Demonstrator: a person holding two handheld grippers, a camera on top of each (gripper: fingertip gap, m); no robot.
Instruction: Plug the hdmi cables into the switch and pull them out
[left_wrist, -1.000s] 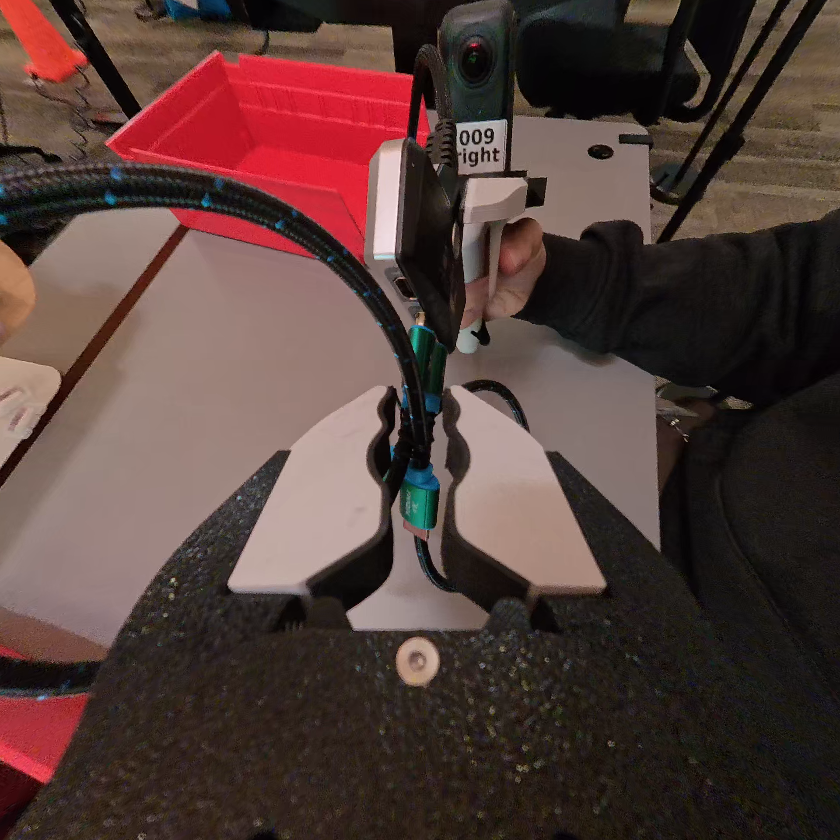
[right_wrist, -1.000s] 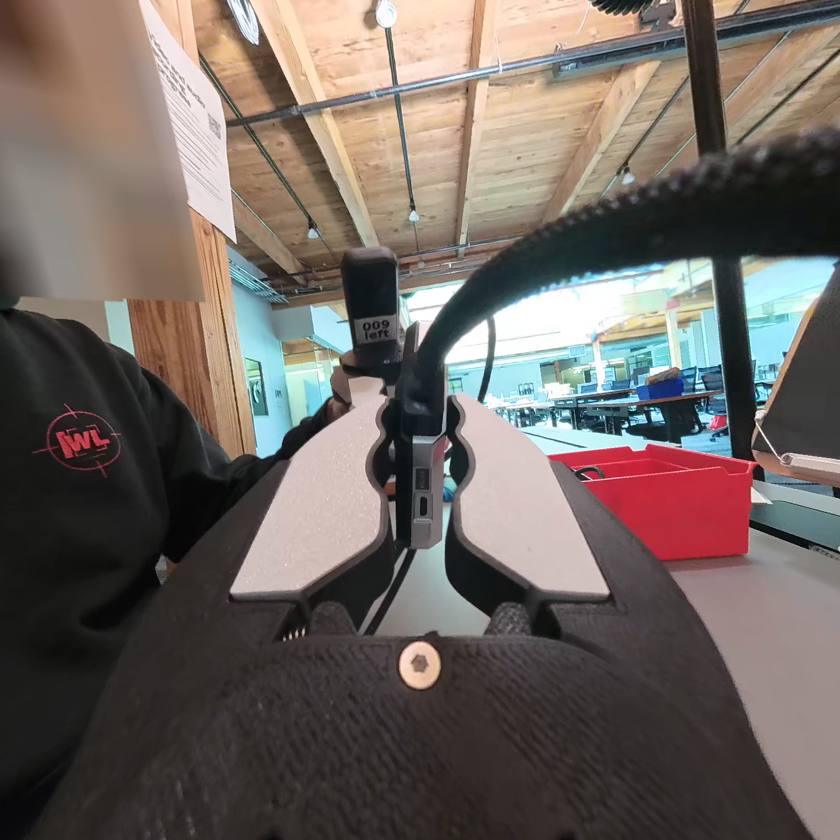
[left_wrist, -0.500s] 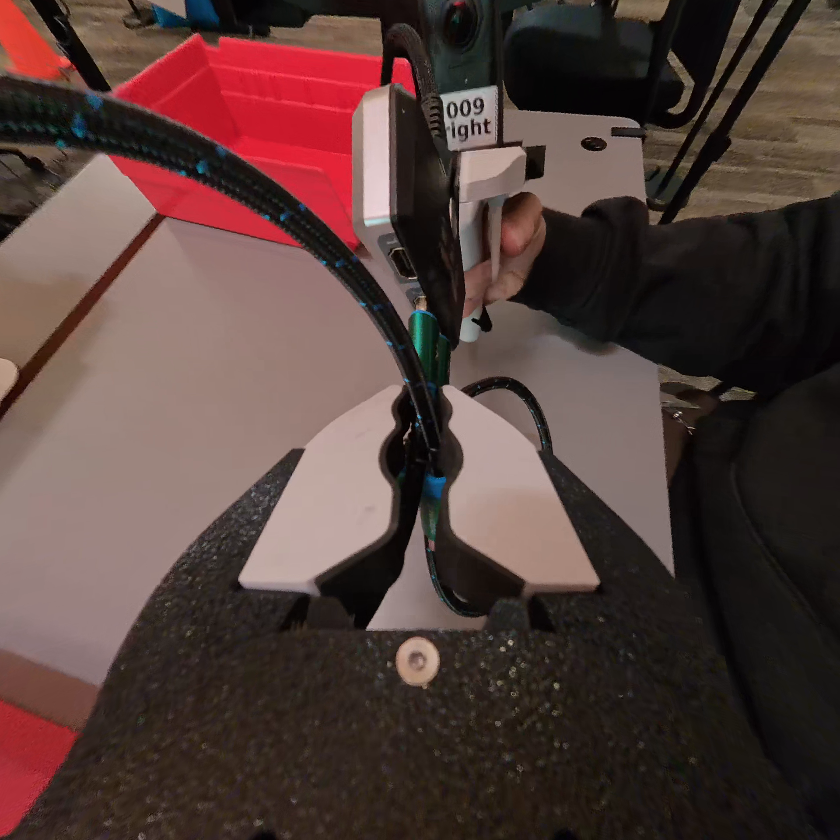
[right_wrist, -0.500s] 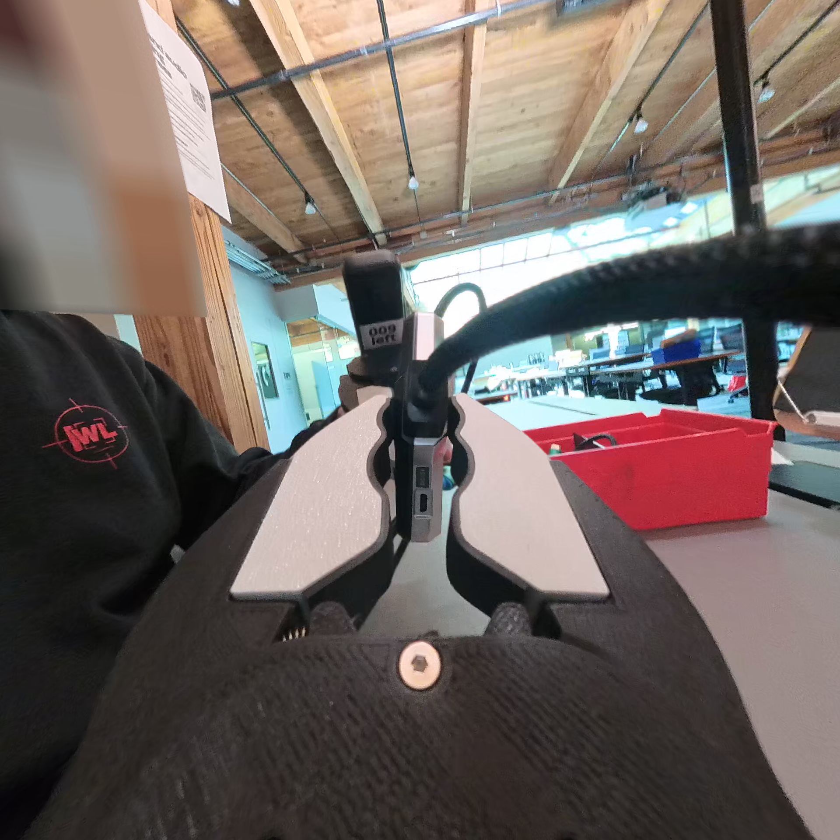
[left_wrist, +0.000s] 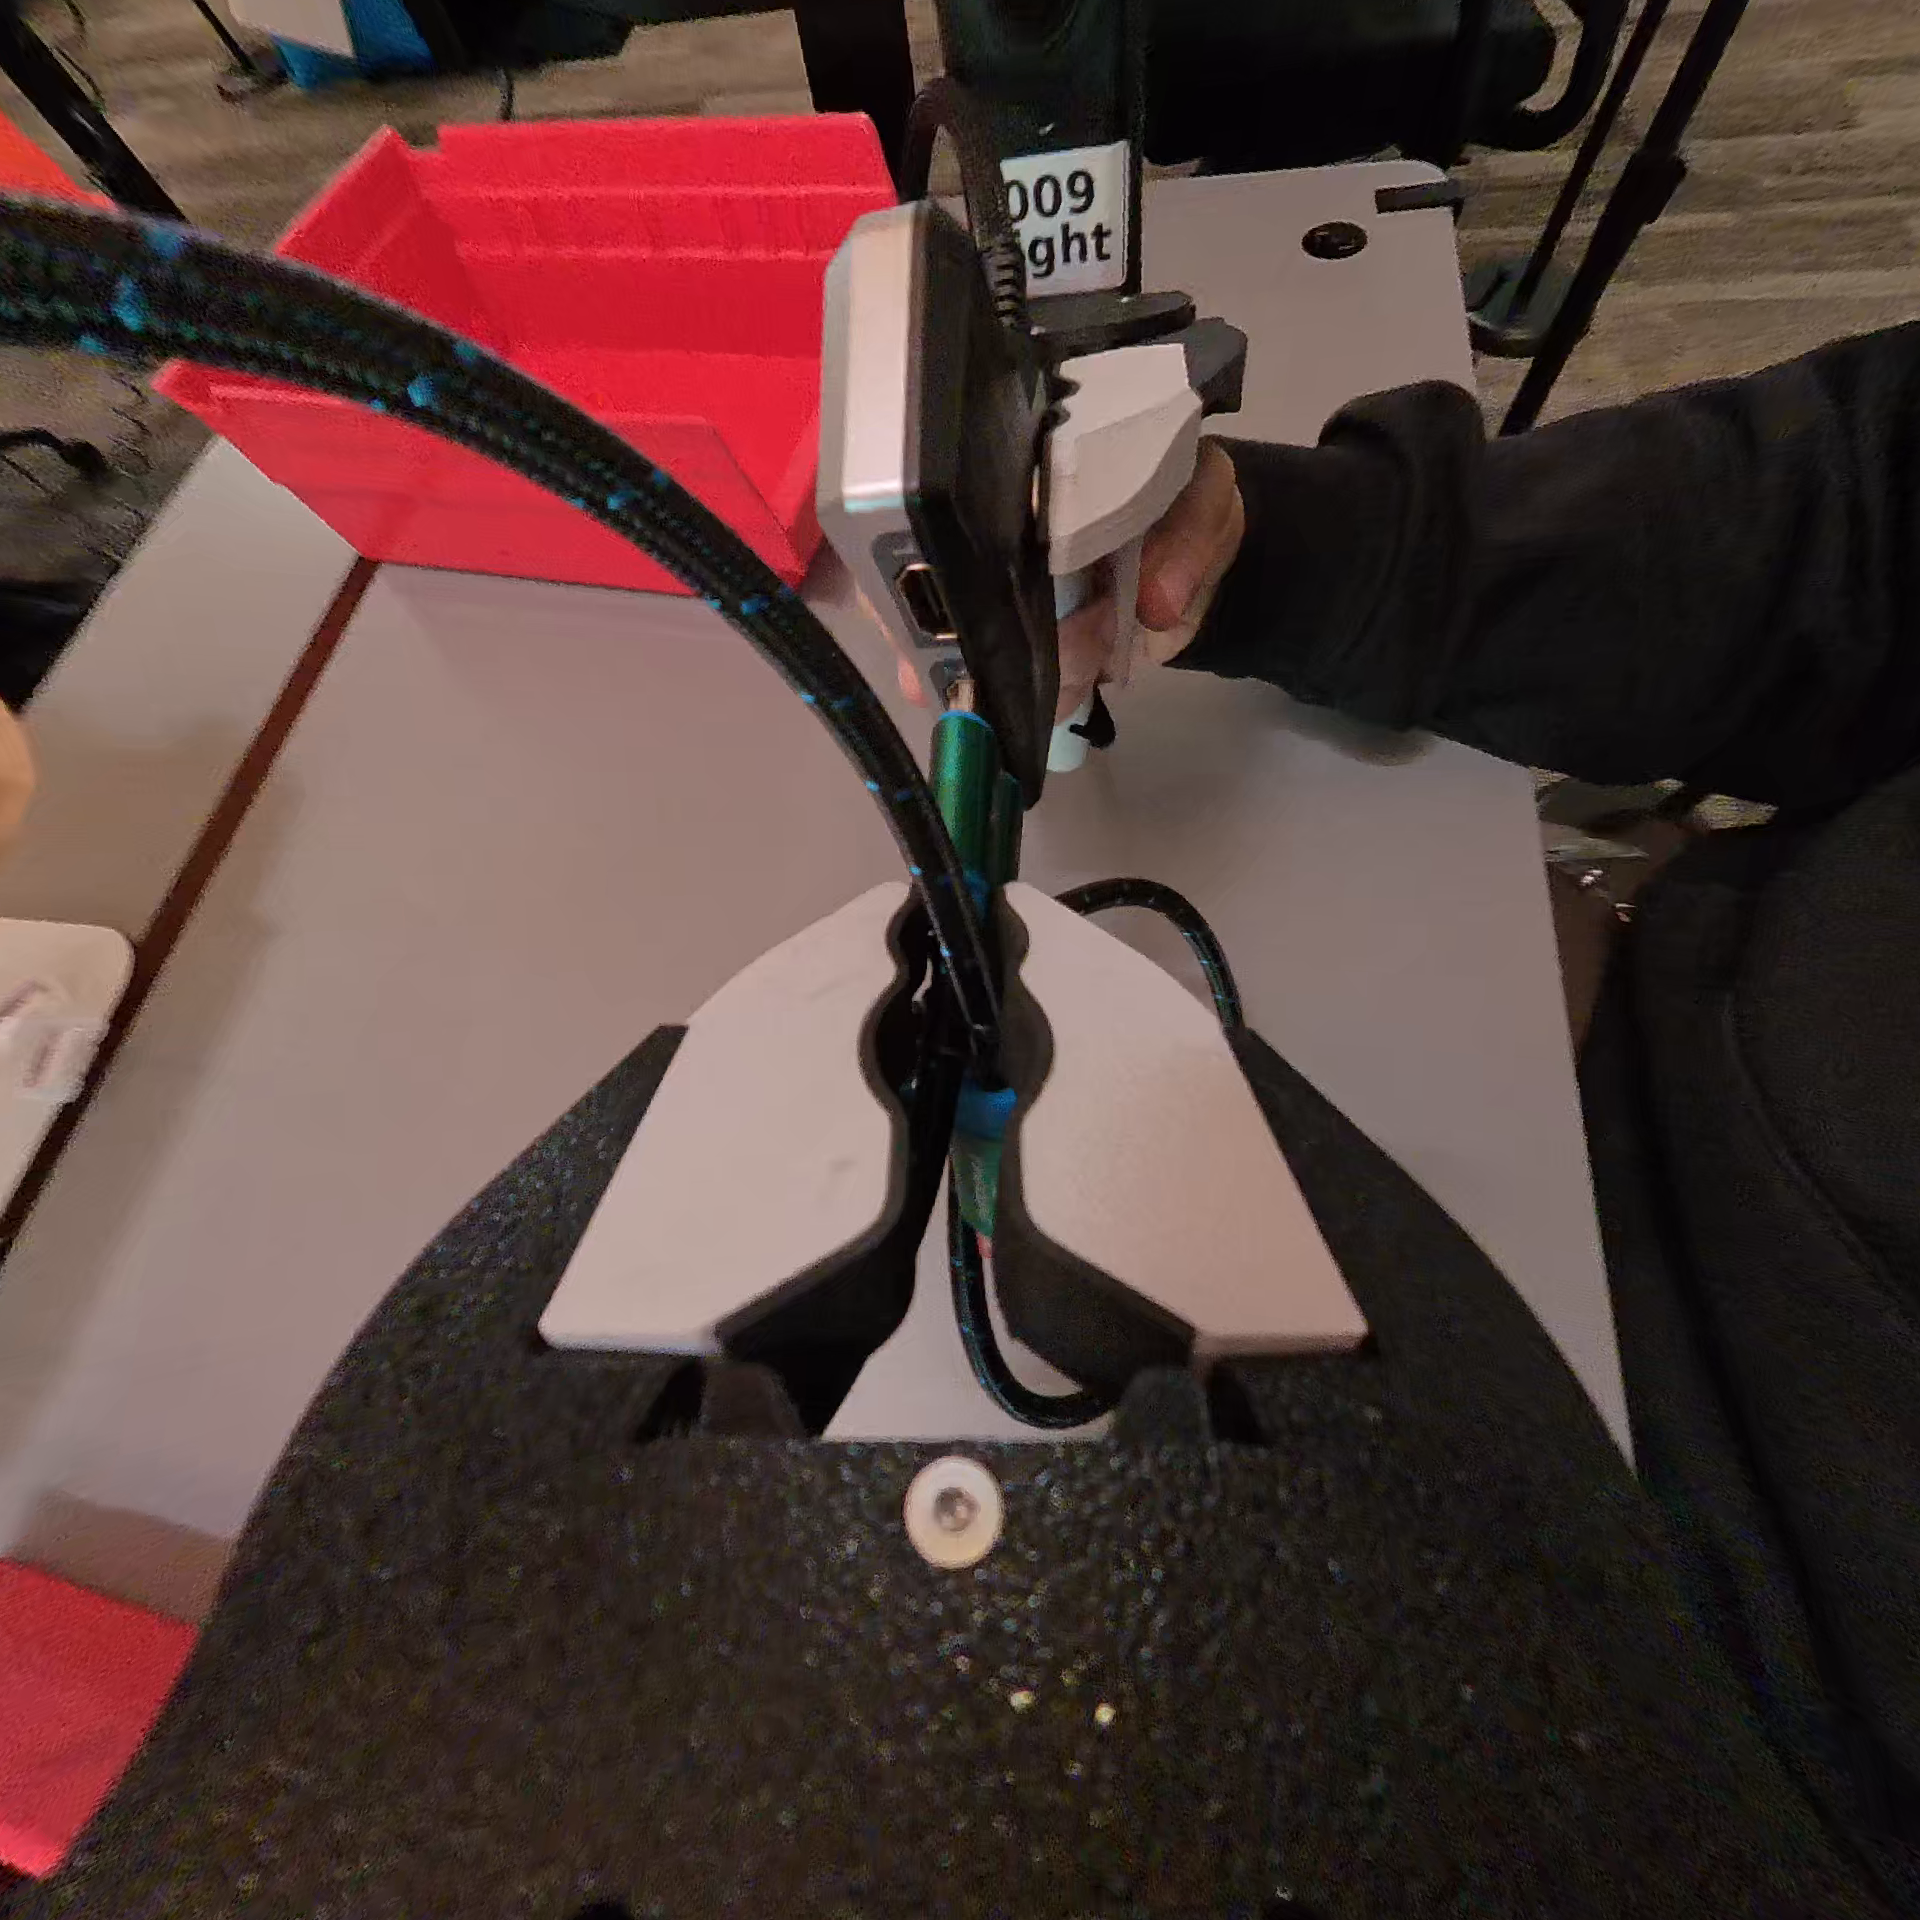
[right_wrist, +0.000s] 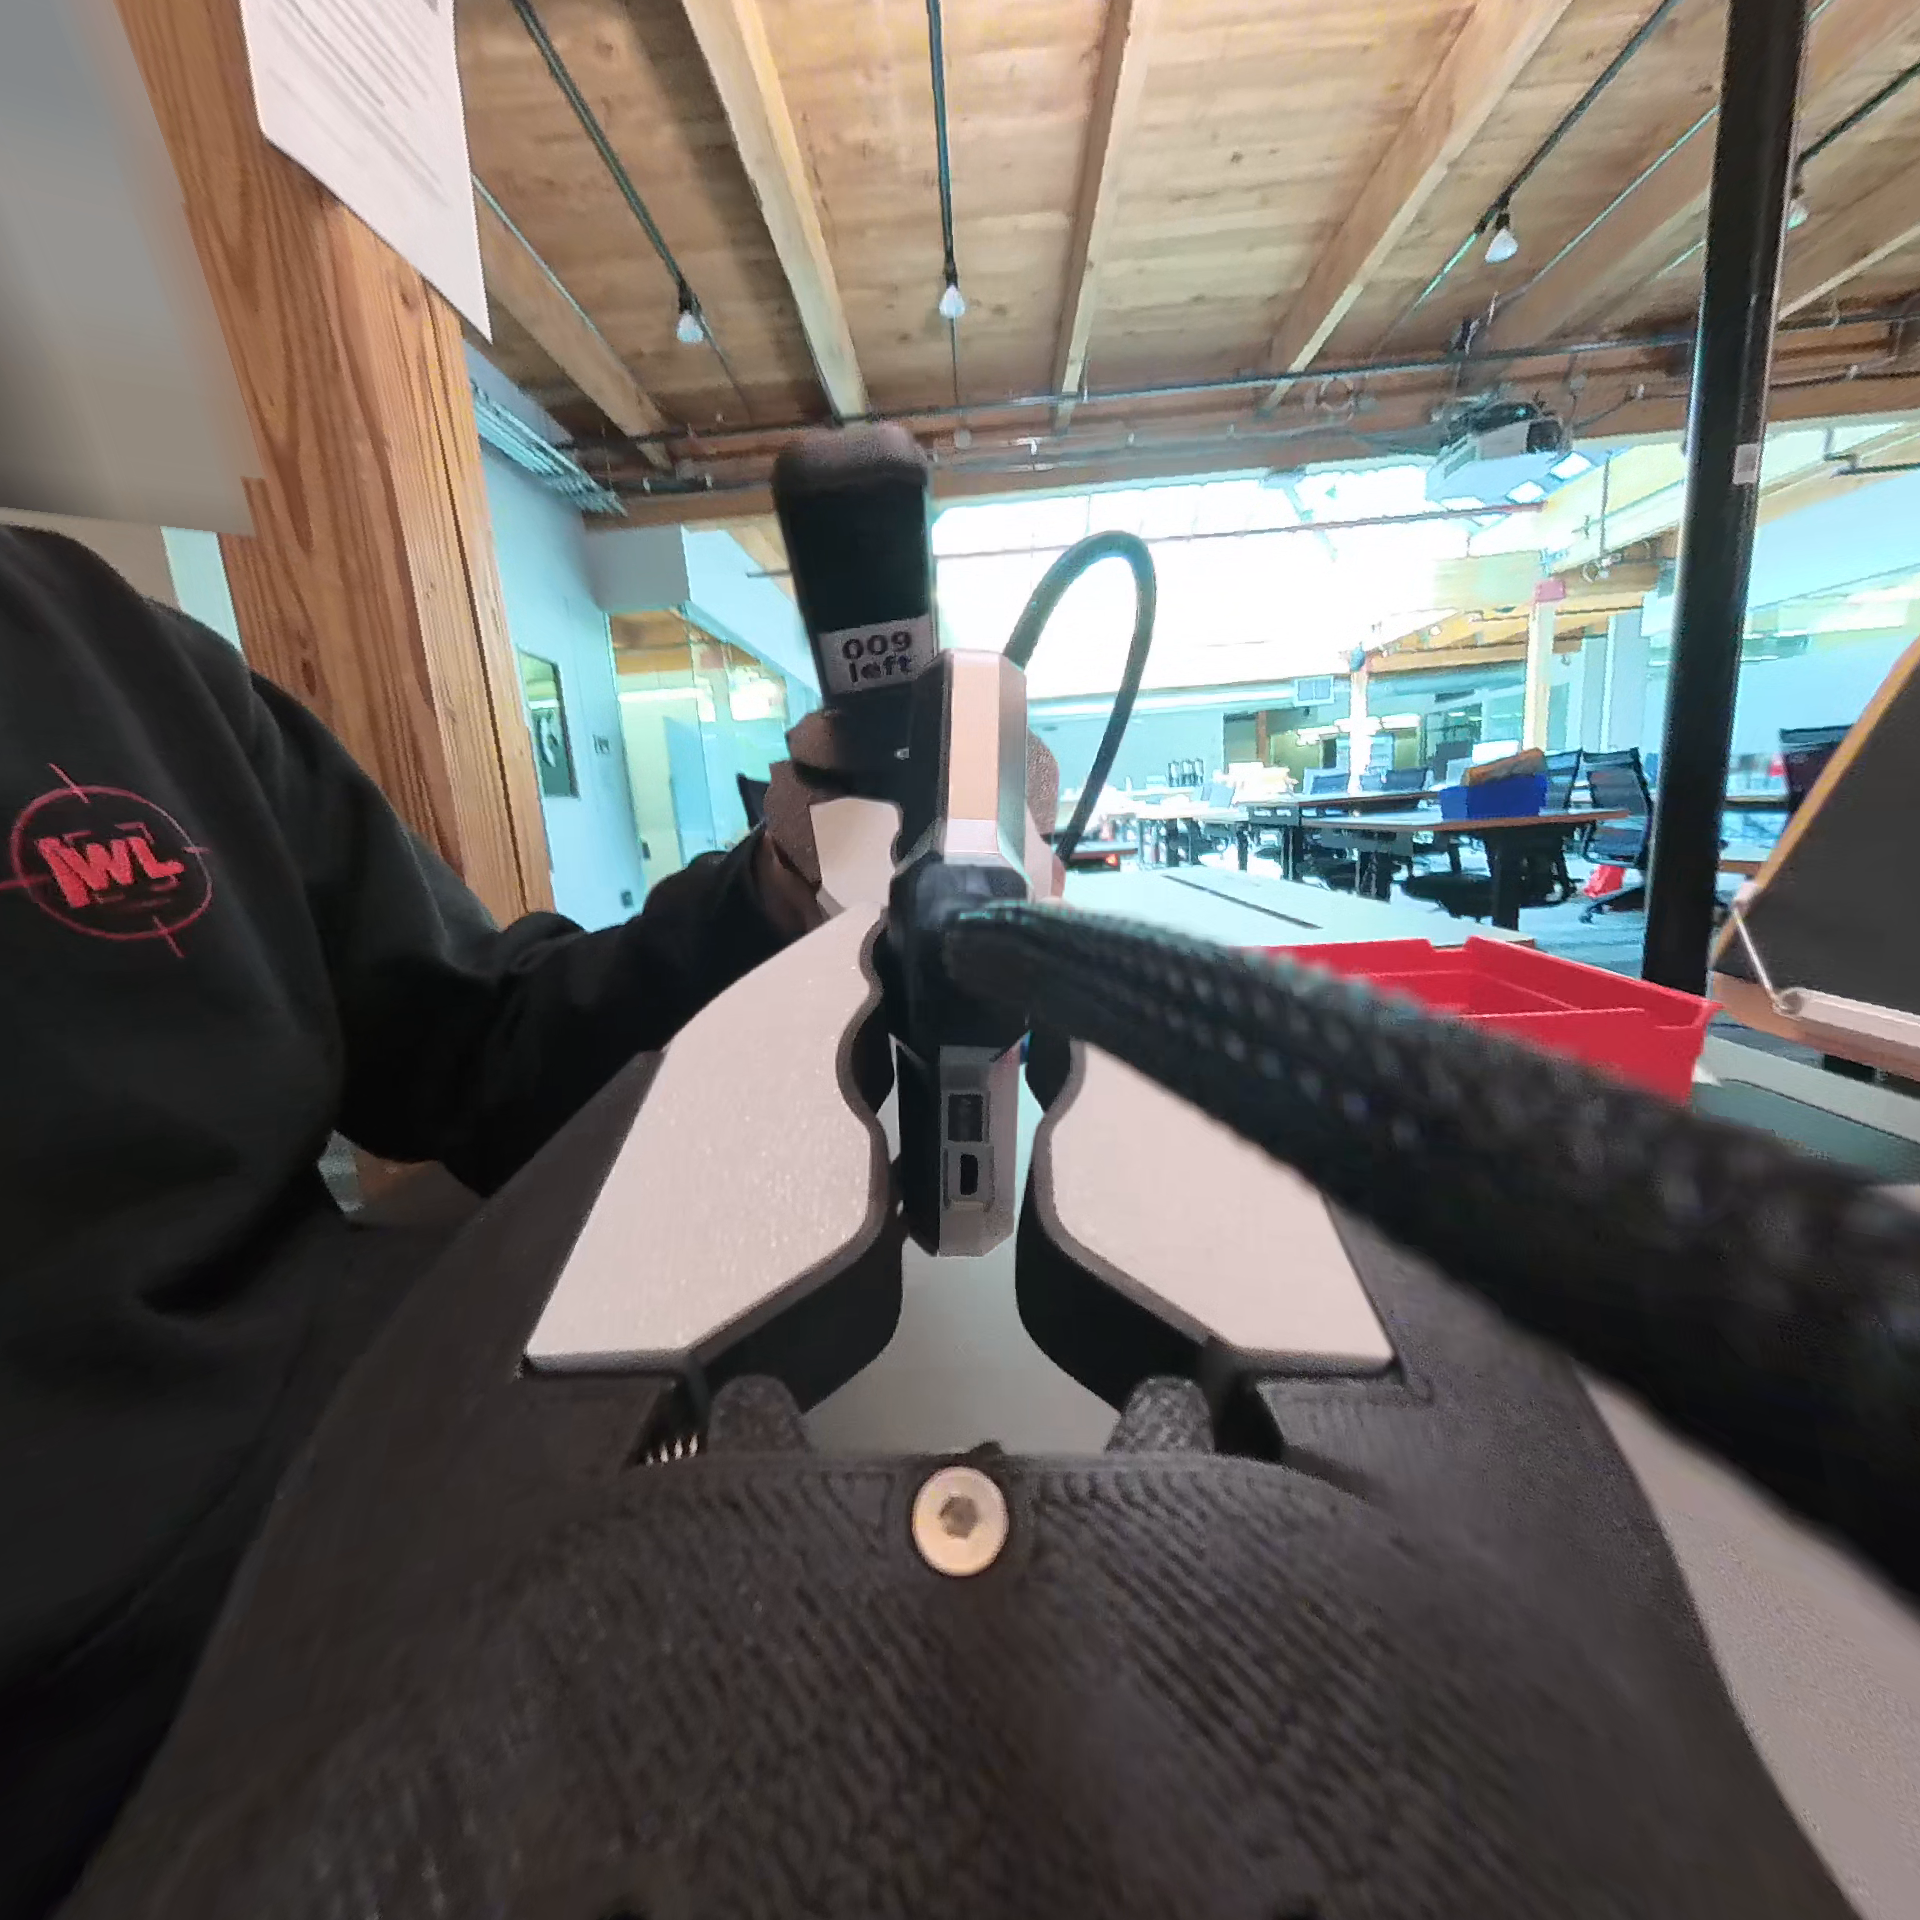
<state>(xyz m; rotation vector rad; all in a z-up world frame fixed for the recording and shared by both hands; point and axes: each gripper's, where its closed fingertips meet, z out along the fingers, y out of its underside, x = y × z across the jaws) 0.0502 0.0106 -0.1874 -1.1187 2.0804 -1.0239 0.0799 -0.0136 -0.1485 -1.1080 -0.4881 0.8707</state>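
Observation:
My left gripper (left_wrist: 961, 920) is shut on a black braided hdmi cable (left_wrist: 582, 488) just behind its green plug (left_wrist: 966, 790). The plug's tip sits at the lower port of the silver switch (left_wrist: 883, 416); the upper port (left_wrist: 920, 603) is empty. My right gripper (right_wrist: 956, 935) is shut on the switch (right_wrist: 971, 1132) and holds it upright above the table. The braided cable (right_wrist: 1455, 1122) runs from the switch across to the lower right. A second green plug (left_wrist: 982, 1153) lies on the table under my left fingers.
A red bin (left_wrist: 623, 364) stands at the back of the grey table (left_wrist: 520, 831); it also shows in the right wrist view (right_wrist: 1507, 997). A white object (left_wrist: 52, 1008) lies at the left edge. A black pole (right_wrist: 1714, 520) stands at the right. The person's dark sleeve (left_wrist: 1558, 582) reaches in from the right.
My left gripper has closed tighter on the cable behind the green plug. In the right wrist view the cable has swung from arching overhead down to the lower right.

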